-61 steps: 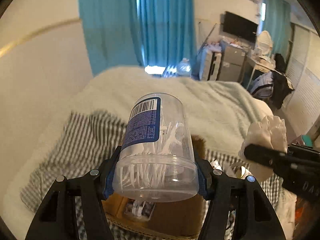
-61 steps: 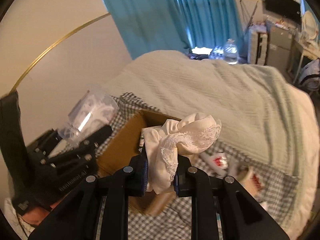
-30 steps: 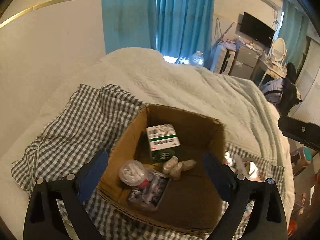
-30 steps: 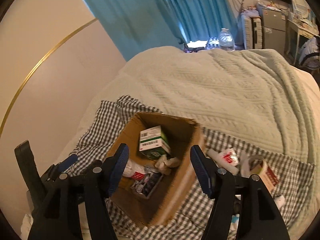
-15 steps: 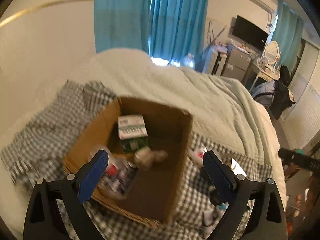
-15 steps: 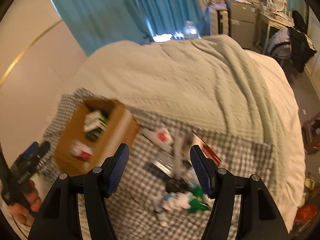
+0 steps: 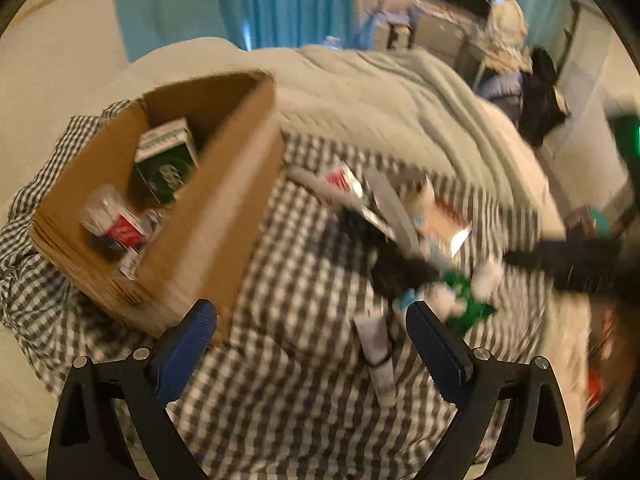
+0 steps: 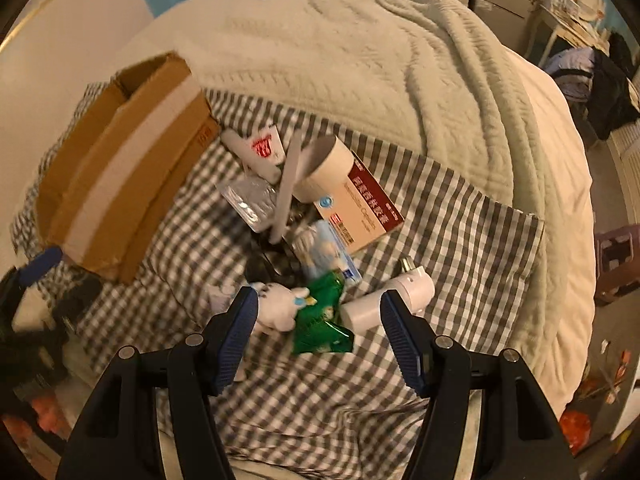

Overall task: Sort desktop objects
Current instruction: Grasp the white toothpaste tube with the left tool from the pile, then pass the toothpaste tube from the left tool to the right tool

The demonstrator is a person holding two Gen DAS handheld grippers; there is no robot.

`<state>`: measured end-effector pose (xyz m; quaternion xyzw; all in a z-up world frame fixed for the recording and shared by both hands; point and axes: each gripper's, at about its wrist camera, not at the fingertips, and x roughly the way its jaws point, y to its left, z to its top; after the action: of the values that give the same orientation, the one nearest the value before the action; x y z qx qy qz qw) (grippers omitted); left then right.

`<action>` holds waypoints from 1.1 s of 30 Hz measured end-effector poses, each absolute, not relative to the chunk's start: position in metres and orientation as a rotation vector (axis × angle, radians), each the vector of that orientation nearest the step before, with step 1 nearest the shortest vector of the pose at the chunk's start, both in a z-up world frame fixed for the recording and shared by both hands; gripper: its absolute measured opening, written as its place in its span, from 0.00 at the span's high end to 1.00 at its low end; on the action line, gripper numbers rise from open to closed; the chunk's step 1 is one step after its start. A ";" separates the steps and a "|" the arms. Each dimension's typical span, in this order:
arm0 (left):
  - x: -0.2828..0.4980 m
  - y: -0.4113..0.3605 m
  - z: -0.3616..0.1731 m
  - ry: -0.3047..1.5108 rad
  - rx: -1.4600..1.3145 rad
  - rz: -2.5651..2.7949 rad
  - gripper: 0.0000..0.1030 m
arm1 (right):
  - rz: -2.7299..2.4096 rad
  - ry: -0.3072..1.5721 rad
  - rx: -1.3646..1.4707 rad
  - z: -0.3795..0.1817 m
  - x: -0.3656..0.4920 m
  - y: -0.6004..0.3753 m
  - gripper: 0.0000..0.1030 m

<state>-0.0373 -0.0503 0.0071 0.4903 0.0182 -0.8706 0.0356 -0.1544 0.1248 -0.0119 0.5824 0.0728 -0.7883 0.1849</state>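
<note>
A brown cardboard box [image 7: 224, 216] stands on a checked cloth [image 7: 304, 392] on the bed; it also shows in the right wrist view [image 8: 132, 168]. Inside it lie a green and white carton [image 7: 166, 162] and a clear tub [image 7: 110, 220]. A pile of small items lies right of the box: a red and white medicine box [image 8: 360, 204], a green packet [image 8: 320, 316], a white plug [image 8: 400, 292], a white tube [image 7: 376, 344]. My left gripper [image 7: 312, 316] is open and empty above the cloth. My right gripper [image 8: 318, 308] is open and empty above the green packet.
A pale green blanket [image 8: 360, 64] covers the bed behind the cloth. Blue curtains [image 7: 256, 4] and cluttered furniture [image 7: 452, 20] stand at the back. The bed edge drops off at the right [image 8: 576, 240]. The view from the left wrist is motion-blurred.
Both grippers let go of their loads, the tub and the white cloth, into the box, then swung right and down towards the pile of items beside it.
</note>
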 end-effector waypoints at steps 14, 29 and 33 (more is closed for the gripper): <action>-0.020 0.000 -0.124 0.227 1.870 -2.550 0.29 | -2.232 0.170 1.600 -0.003 -0.149 0.143 0.38; -0.041 -0.029 -0.074 0.109 2.200 -2.351 0.78 | -2.224 0.167 1.600 0.009 -0.152 0.141 0.38; -0.037 -0.052 -0.049 0.113 2.300 -2.237 0.78 | -2.212 0.175 1.601 0.014 -0.143 0.138 0.38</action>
<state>-0.0371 -0.0519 -0.0489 0.7160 0.0353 -0.6964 -0.0344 -0.1428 0.1376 0.0142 0.5732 0.0626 -0.7919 0.2011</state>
